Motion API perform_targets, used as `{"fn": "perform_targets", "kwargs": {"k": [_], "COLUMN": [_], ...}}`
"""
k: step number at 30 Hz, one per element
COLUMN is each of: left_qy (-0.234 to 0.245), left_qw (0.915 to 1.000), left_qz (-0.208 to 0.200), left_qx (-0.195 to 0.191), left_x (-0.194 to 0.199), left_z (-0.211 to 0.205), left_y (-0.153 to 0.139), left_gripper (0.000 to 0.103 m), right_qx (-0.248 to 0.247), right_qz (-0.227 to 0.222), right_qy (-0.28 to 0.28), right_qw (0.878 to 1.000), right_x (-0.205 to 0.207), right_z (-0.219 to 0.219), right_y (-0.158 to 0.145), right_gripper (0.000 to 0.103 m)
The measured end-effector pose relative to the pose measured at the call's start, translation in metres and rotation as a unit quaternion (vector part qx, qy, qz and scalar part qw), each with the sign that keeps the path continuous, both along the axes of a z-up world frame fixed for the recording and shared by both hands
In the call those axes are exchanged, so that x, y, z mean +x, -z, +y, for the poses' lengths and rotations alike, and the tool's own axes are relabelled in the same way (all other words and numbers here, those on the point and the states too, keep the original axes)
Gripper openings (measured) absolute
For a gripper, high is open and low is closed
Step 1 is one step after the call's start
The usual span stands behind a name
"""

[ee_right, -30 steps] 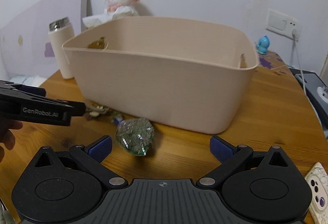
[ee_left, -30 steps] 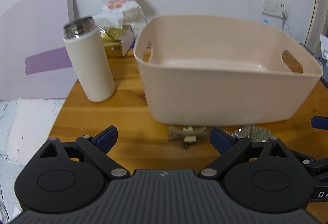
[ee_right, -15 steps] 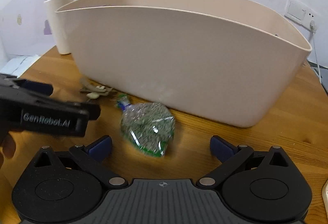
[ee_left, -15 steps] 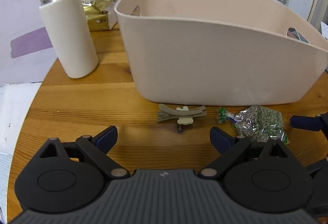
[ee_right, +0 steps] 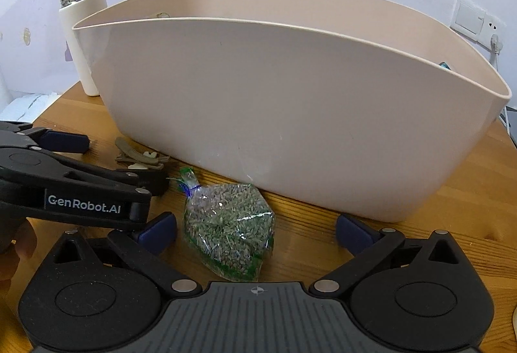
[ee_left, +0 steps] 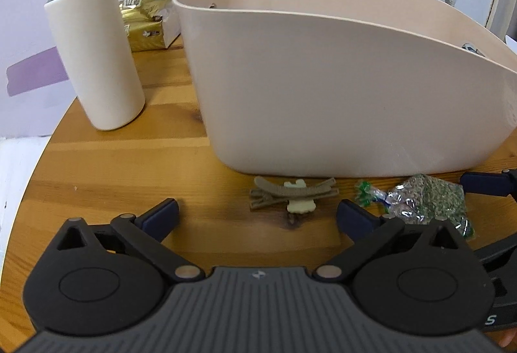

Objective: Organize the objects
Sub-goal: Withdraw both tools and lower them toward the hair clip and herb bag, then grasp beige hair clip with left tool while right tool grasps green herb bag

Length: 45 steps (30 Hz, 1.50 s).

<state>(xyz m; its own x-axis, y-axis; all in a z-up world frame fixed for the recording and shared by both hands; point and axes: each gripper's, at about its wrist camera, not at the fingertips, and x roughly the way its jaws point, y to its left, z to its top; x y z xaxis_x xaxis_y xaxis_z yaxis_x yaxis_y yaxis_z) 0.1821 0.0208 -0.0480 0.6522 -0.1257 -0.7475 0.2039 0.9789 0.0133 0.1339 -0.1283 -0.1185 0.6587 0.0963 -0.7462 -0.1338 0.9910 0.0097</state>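
Right wrist view: the right gripper (ee_right: 255, 228) (jaws wide, like the left gripper (ee_left: 257, 217) by the hair clip (ee_left: 292, 196)) should straddle the herb bag (ee_right: 227, 240) at 12 o'clock, near the bin (ee_right: 290, 114), before closing.

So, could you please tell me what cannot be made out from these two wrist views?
- Floor of the beige plastic tub: both views, hidden by its near wall.
- Gold tissue box: left view, partly behind the white steel-capped flask.
- Clear bag of green dried herbs: left view, partly behind the left gripper.
- Right gripper: left view, cut off by the edge.
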Motion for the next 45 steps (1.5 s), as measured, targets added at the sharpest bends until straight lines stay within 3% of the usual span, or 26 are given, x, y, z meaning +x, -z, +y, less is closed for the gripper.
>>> {"fn": "perform_targets", "kwargs": {"k": [4,7,8,9,12,15,24,33,45], "left_qy": [0.017,0.021,0.021,0.02,0.031,0.039,0.021,0.019,0.03], "left_qw": [0.9998,0.9997,0.9997,0.9997,0.9993,0.999,0.9997,0.9995,0.9951], "left_qz": [-0.005,-0.01,-0.013,-0.015,-0.02,-0.02,-0.013,-0.02,-0.093], "left_qx": [-0.001,-0.004,-0.006,-0.005,-0.006,-0.009,-0.006,-0.012,-0.014], "left_x": [0.005,0.004,0.003,0.003,0.001,-0.002,-0.008,-0.028,-0.064], "left_z": [-0.002,-0.002,-0.002,-0.001,-0.002,-0.002,0.002,0.007,0.004], "left_y": [0.001,0.001,0.001,0.001,-0.003,-0.006,-0.008,-0.022,-0.082], "left_gripper": [0.103,0.103,0.102,0.099,0.084,0.06,0.059,0.059,0.059], "right_qx": [0.002,0.002,0.003,0.001,0.004,0.005,0.015,0.03,0.036], "right_qz": [-0.017,-0.028,-0.032,-0.034,-0.034,-0.033,-0.039,-0.092,-0.18], "right_qy": [0.01,0.003,0.0,0.0,0.001,0.001,0.006,0.01,0.021], "right_qw": [1.0,1.0,0.999,0.999,0.999,0.999,0.999,0.995,0.983], "right_x": [-0.004,-0.009,-0.01,-0.012,-0.012,-0.016,-0.022,-0.059,-0.081], "right_z": [0.002,0.004,0.005,0.007,0.007,0.0,-0.001,-0.025,-0.051], "right_y": [0.002,-0.003,-0.005,-0.009,-0.011,-0.007,-0.013,-0.049,-0.106], "right_gripper": [0.101,0.075,0.058,0.05,0.047,0.044,0.04,0.04,0.04]}}
